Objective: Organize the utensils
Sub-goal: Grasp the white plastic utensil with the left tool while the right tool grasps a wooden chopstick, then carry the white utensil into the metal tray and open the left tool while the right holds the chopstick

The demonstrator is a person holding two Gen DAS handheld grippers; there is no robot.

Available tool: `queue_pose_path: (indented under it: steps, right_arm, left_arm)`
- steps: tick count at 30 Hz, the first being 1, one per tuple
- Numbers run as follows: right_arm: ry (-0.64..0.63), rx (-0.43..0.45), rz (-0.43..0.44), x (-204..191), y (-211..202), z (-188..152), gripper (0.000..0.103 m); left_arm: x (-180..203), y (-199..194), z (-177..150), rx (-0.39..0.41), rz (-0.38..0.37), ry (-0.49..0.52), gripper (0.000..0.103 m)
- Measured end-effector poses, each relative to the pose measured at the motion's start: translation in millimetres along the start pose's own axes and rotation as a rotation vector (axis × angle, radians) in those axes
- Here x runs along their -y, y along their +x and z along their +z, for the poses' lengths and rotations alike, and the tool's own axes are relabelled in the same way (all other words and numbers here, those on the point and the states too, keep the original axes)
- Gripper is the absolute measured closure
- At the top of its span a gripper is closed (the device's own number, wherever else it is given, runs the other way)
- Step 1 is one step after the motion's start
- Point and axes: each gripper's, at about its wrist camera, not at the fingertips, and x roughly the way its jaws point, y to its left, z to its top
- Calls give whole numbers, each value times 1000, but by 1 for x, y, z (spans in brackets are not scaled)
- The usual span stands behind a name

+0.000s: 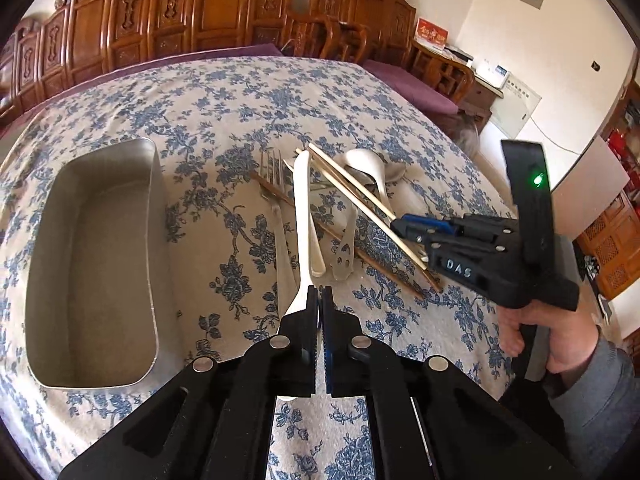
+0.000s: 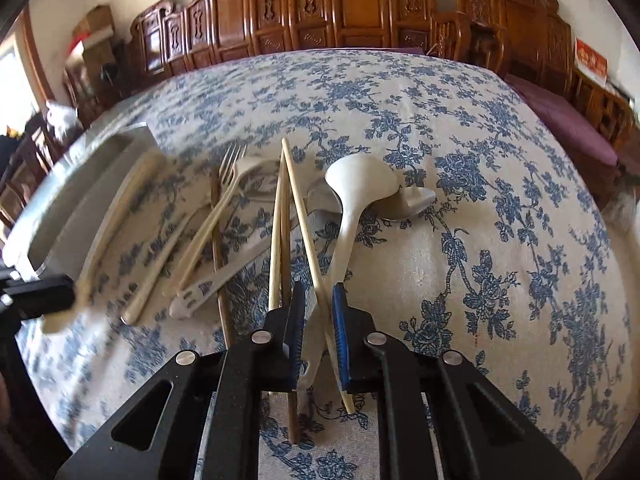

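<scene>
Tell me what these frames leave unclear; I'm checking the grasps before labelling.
- Left wrist view: the left tool covers the white utensil's lower end.
- Right wrist view: the metal tray and left tool are motion-blurred.
- Right wrist view: whether the right tool clamps the chopstick or spoon handle.

Soft, even daylight fills both views, with only faint shadows under the utensils. Both pictures bulge with strong fisheye curvature and have black corners. The left wrist view is sharp. The right wrist view smears at its left side, where the metal tray (image 2: pixel 76 184) and the left hand-held gripper (image 2: pixel 60 298) blur.
</scene>
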Motion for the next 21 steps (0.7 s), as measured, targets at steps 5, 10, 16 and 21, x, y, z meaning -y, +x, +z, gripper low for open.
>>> queue_pose_path:
  steps: [5, 10, 16, 21]
  right_arm:
    - [23, 3, 11, 5, 1, 1, 95]
    - [24, 23, 39, 5, -9, 0, 97]
    - [71, 94, 88, 6, -33, 5, 97]
    - [56, 169, 96, -11, -59, 9, 97]
  left_arm:
    - [1, -4, -2, 5, 5, 7, 102]
    - [2, -9, -3, 15, 10, 14, 102]
    - [-2, -18, -1, 25, 27, 20, 102]
    - [-19, -32, 5, 49, 54, 4, 102]
